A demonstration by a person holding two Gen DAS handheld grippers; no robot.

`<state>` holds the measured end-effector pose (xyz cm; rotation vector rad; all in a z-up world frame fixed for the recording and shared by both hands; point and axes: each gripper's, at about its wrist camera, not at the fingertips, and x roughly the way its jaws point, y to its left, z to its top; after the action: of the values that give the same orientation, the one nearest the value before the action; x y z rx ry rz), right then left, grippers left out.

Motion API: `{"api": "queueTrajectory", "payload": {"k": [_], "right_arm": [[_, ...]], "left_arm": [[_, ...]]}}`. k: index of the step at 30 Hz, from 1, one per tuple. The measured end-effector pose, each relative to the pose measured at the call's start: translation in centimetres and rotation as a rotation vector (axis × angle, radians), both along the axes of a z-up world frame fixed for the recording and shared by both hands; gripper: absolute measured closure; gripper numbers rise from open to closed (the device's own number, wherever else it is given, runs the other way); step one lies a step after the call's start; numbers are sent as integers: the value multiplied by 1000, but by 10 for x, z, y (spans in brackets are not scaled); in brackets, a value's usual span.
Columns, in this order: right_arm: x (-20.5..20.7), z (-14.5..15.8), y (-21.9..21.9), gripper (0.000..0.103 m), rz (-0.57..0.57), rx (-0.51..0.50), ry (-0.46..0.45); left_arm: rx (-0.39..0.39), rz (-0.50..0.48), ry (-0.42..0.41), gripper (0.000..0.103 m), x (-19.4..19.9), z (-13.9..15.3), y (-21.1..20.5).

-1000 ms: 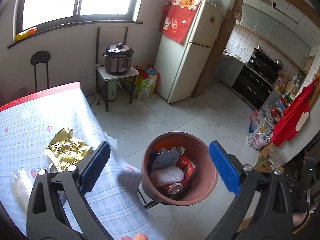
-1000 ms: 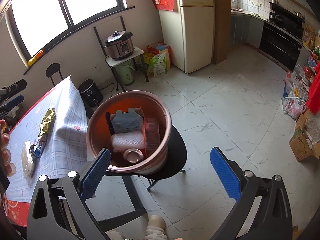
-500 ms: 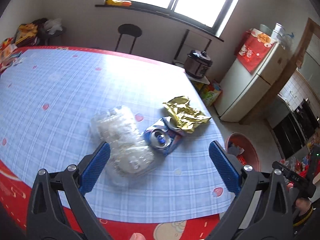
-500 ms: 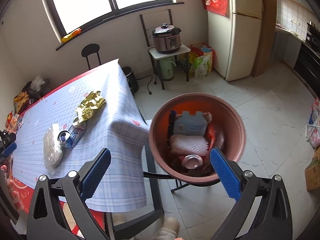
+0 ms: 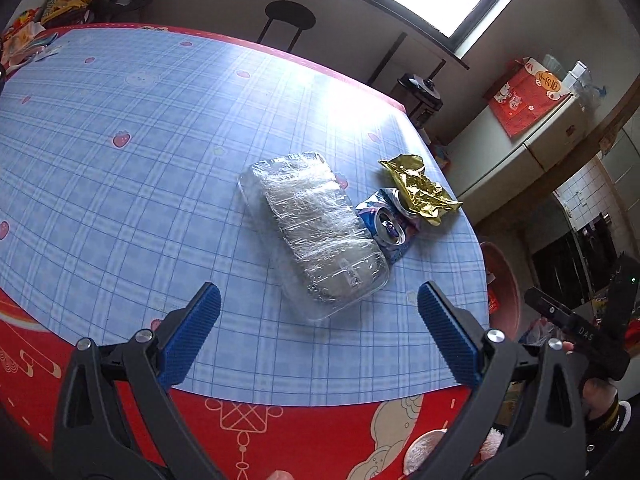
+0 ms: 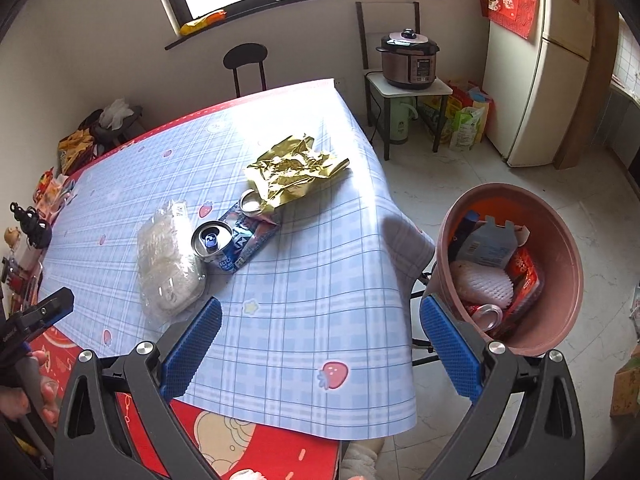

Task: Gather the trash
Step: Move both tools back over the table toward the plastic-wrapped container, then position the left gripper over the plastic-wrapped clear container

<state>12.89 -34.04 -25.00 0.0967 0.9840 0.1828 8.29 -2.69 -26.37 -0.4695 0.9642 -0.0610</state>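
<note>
Our left gripper (image 5: 318, 322) and right gripper (image 6: 320, 336) both hang wide open, holding nothing. The clear plastic tray (image 5: 316, 228) lies on the table (image 5: 140, 160), touching the crushed can (image 5: 390, 232), with the gold wrapper (image 5: 418, 190) just beyond. We judge the tray light, crackly and slippery, best pinched at its near rim. Only the right wrist view shows inside the half-full bin (image 6: 560, 240), right of the table.

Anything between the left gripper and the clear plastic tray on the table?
Nothing: in the left wrist view, only bare checked tablecloth lies between the open left gripper and the clear plastic tray.
</note>
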Motion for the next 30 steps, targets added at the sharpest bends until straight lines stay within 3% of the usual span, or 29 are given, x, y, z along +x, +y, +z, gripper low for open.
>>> {"api": "queueTrajectory", "payload": {"k": [9, 21, 30], "right_arm": [[-8, 2, 12, 5, -49, -96, 32], [-3, -4, 41, 5, -70, -184, 83], [13, -25, 72, 5, -17, -201, 128]], "left_arm": [[-136, -21, 48, 8, 37, -43, 20], [-126, -99, 41, 13, 112, -59, 61], [-177, -150, 83, 14, 97, -71, 53]]}}
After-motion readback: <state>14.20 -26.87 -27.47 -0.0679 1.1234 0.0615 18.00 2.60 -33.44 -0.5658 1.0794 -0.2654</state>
